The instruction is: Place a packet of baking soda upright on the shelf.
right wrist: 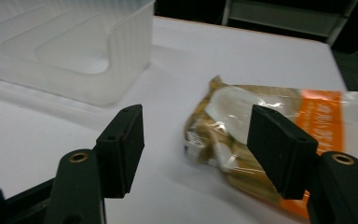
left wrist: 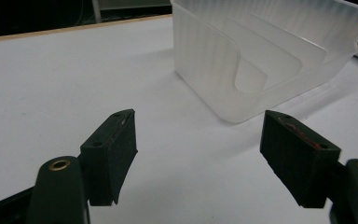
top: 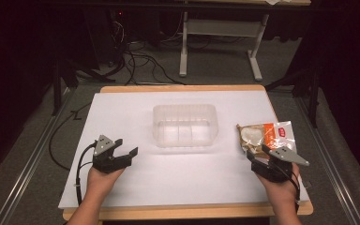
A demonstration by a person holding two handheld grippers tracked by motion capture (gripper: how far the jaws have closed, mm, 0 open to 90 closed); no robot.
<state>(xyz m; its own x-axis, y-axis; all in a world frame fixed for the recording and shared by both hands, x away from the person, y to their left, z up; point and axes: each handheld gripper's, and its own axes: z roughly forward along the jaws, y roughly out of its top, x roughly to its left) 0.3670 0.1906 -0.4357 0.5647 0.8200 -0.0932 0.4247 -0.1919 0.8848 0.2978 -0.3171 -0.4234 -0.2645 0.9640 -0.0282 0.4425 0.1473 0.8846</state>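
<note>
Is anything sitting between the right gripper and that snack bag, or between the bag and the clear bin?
Nothing visible. The open right gripper is at the near end of the orange-and-clear plastic snack bag, and bare white table separates the bag from the translucent plastic bin.

A plastic bin [top: 184, 125] sits mid-table [top: 122, 112], a snack packet [top: 266, 135] to its right.

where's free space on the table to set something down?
Bare: the whole left half of the white table, between the left tool and the plastic bin; also the near strip between both tools. Crowded: the right edge, where the right tool is over the snack bag.
</note>
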